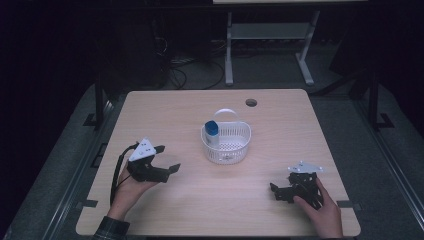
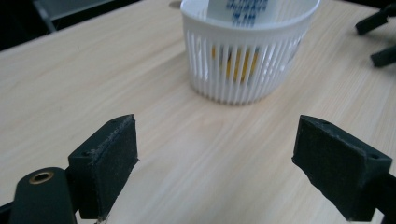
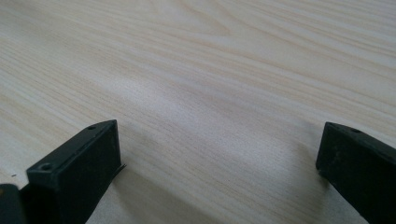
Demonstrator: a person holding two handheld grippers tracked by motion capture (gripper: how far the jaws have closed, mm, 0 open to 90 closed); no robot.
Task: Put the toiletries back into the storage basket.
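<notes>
A white slatted basket (image 1: 228,154) with a hoop handle stands at the middle of the table. A white container with a blue cap (image 1: 211,129) stands upright against its left wall. My left gripper (image 1: 168,158) is held left of the basket, open, with nothing between its jaws. In the left gripper view the open left gripper (image 2: 215,158) faces the basket (image 2: 233,79), where a white label with blue print (image 2: 243,8) and something yellow behind the slats show. My right gripper (image 1: 281,186) rests low at the front right, open and apart from the basket. The right gripper (image 3: 217,154) has bare wood between its jaws.
The light wooden table (image 1: 200,210) has a round cable hole (image 1: 251,102) near its far edge. Behind the table stand a white desk frame (image 1: 270,40) and cables on a dark floor. The other gripper's black jaws (image 2: 378,37) show past the basket.
</notes>
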